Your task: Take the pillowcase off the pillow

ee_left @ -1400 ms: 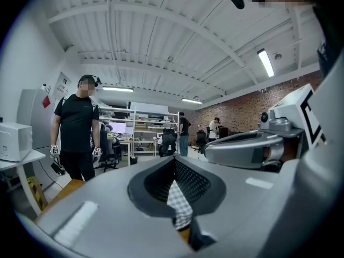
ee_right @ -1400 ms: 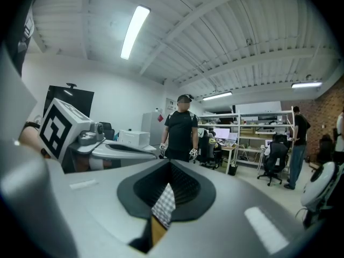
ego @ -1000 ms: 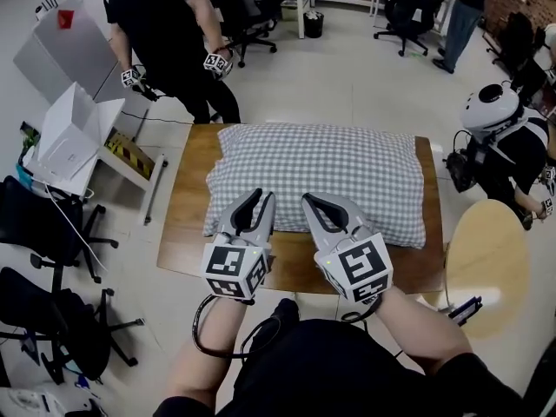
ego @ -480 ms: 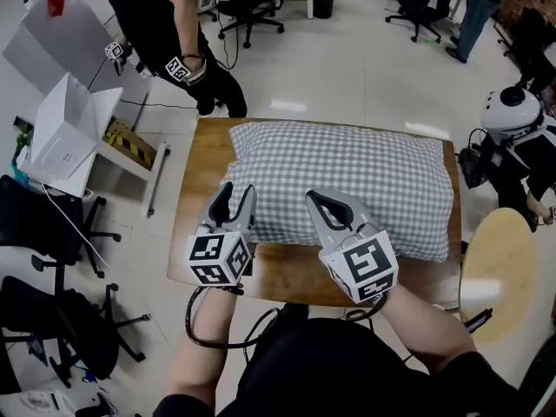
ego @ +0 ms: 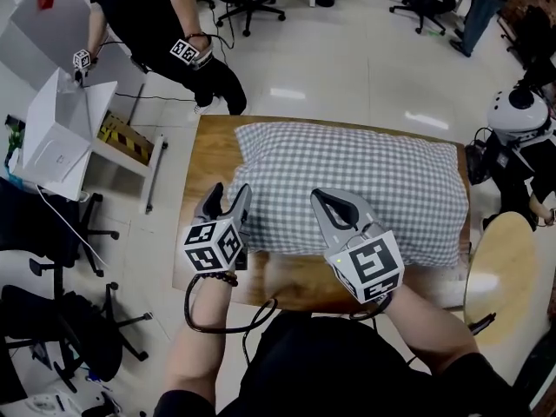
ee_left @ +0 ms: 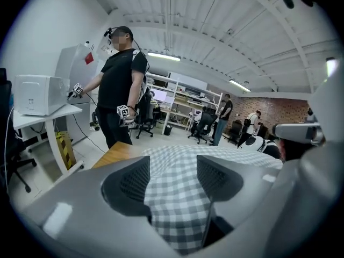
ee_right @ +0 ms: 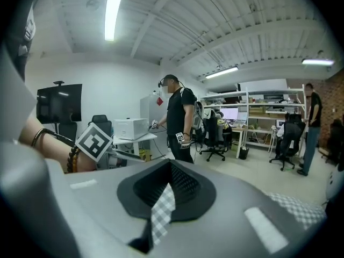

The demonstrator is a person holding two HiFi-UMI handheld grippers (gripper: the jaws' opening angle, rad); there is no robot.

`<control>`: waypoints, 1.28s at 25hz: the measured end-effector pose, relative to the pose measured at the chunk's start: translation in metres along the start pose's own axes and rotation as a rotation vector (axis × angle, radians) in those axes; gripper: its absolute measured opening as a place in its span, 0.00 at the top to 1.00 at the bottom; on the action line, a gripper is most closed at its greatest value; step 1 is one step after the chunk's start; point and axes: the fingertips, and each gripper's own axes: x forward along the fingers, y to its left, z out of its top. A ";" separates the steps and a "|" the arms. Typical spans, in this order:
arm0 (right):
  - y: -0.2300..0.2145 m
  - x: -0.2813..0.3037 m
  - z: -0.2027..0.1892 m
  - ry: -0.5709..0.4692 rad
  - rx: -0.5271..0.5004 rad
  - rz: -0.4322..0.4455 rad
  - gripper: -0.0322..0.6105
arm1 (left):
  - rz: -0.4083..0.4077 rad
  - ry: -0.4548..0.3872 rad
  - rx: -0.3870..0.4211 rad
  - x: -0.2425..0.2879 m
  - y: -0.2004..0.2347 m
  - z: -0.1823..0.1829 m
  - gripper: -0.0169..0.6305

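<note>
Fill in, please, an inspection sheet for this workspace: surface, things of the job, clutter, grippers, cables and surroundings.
surface: wooden table, bare along its front and left edges.
job's things: checked pillowcase still on the pillow, flat on the table.
clutter: nothing seen on the table.
grippers: left hand-held gripper at the pillow's left front corner, jaws apart, just opening, cloth between them unpinched; right hand-held gripper shut over the front edge, gripping nothing visible.
cables: black cable loops under the left wrist.
surroundings: person standing beyond the table, office chairs at left, round wooden top at right.
</note>
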 end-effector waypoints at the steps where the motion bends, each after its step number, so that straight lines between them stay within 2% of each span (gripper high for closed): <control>1: -0.002 0.004 -0.004 0.004 0.002 -0.003 0.95 | -0.001 0.012 -0.012 0.006 0.006 -0.006 0.55; 7: -0.001 0.046 0.008 0.040 0.009 -0.027 0.95 | -0.036 0.087 -0.103 0.030 0.056 -0.010 0.49; 13: -0.005 0.062 -0.013 0.055 0.022 -0.037 0.95 | -0.083 0.174 -0.188 0.054 0.074 -0.048 0.44; 17: -0.006 0.070 -0.021 0.061 0.030 -0.040 0.95 | -0.131 0.222 -0.304 0.064 0.082 -0.069 0.40; 21: -0.008 0.073 -0.033 0.065 0.034 -0.037 0.95 | -0.214 0.218 -0.434 0.076 0.081 -0.082 0.39; 25: -0.010 0.079 -0.039 0.070 0.035 -0.038 0.95 | -0.256 0.237 -0.520 0.085 0.085 -0.095 0.39; 28: -0.010 0.076 -0.046 0.068 0.033 -0.040 0.95 | -0.291 0.241 -0.544 0.085 0.079 -0.102 0.46; 32: -0.011 0.077 -0.044 0.065 0.032 -0.043 0.95 | -0.312 0.226 -0.523 0.086 0.073 -0.093 0.65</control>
